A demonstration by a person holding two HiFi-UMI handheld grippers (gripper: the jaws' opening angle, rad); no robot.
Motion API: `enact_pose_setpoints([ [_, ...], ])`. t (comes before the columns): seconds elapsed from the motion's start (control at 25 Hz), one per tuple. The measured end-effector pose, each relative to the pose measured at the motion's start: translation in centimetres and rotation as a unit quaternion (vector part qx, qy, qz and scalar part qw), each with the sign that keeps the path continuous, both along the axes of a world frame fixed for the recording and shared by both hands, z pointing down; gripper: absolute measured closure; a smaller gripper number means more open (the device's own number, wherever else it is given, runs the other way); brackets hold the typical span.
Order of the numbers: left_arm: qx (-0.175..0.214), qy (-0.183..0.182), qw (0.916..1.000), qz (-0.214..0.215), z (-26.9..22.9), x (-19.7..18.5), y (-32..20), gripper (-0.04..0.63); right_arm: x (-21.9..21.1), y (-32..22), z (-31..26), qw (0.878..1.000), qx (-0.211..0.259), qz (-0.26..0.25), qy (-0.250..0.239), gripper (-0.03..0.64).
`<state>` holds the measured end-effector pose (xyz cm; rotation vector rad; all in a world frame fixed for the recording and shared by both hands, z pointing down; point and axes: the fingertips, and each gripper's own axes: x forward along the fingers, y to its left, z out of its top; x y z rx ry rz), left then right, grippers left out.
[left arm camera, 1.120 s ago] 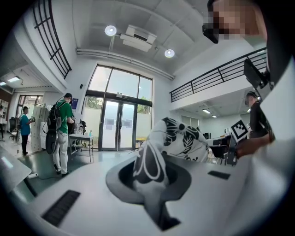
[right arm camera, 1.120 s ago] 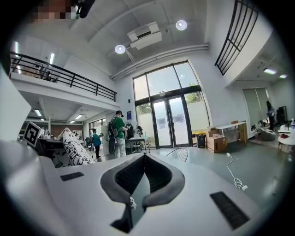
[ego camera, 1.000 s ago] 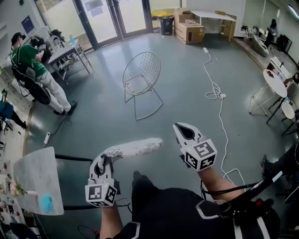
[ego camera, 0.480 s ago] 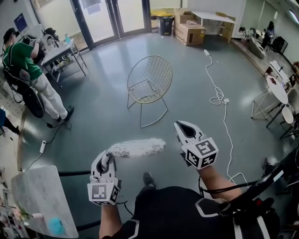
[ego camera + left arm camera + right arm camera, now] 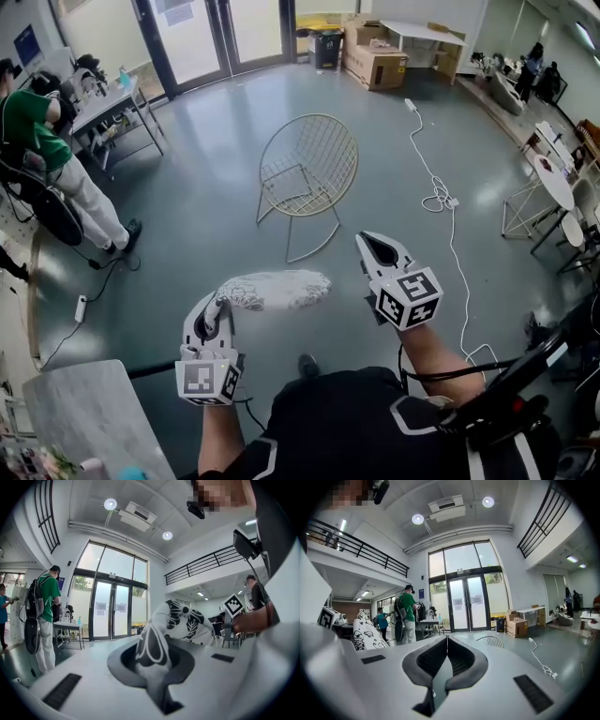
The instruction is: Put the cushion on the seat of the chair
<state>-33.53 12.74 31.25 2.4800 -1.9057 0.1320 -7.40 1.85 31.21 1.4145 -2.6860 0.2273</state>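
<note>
While the left gripper (image 5: 221, 306) pinches one end of the white, black-flowered oblong cushion (image 5: 277, 290), whose long axis runs crosswise toward the closed, empty right gripper (image 5: 368, 244), the pale wire-mesh shell chair (image 5: 311, 164) stands well ahead, between both.

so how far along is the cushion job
Done: the black-patterned white cushion is gripped by a corner in the left gripper, off the floor. In hand: it hangs short of the gold wire chair. Left: laying it on the chair's bare seat. The right gripper is shut, empty.
</note>
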Motion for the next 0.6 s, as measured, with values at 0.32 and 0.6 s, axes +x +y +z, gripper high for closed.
enact_pose_setpoints([
  [0.32, 0.002, 0.007, 0.9999, 0.011, 0.3, -3.4, -3.9, 0.575, -2.6, -2.8, -0.4, 1.000, 0.000, 0.013, 0.008, 0.606],
  [0.6, -0.012, -0.014, 0.9998, 0.007, 2.1, -5.1, -7.2, 0.575, -2.9, -5.7, 0.4, 1.000, -0.008, 0.022, 0.013, 0.606],
])
